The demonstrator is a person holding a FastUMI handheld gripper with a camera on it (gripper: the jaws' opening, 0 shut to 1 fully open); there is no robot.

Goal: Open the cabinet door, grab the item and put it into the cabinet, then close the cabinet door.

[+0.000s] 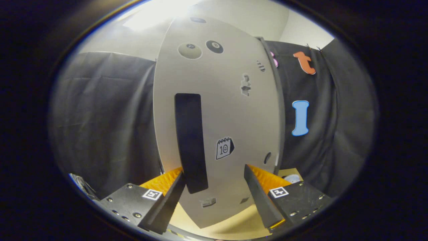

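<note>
We see the tongs spread wide, holding nothing, their ridged inner pads facing each other. Between the fingers, just ahead, stands the door, a smooth pale panel dotted with small stickers. Its handle is a tall, dark, flat bar, whose lower end sits just beside the left finger. Below lies a light wooden surface. We cannot tell where the item is.
</note>
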